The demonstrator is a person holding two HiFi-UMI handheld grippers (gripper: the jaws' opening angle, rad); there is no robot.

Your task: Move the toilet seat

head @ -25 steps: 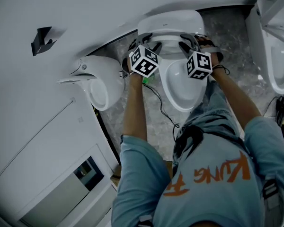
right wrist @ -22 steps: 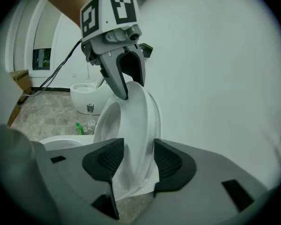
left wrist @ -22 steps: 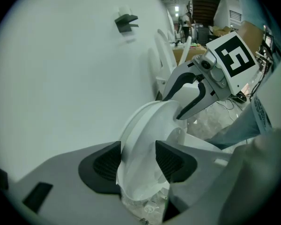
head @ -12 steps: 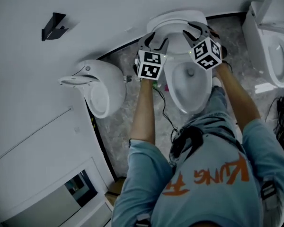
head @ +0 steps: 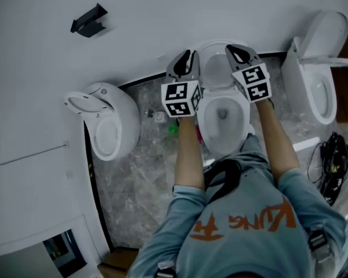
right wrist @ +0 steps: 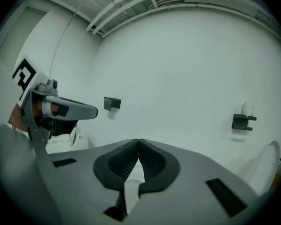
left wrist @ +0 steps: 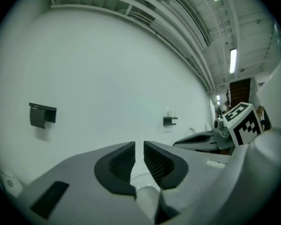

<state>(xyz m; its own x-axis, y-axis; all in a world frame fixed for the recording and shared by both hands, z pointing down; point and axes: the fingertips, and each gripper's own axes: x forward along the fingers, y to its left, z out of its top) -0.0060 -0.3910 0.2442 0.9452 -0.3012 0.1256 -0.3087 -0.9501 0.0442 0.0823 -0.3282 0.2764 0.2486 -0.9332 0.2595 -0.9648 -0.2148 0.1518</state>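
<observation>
Upper centre, flanking the raised toilet seat (head: 216, 68): my left tongs (head: 187, 55), just closing, show an empty slit; right tongs (head: 235, 50) just closed tight, empty.

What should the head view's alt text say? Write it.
Seen from above, a person holds the left gripper and right gripper at either side of the raised seat of a toilet by a white wall. The left jaws have just been closing, empty; the right are shut. A second toilet stands at right.
</observation>
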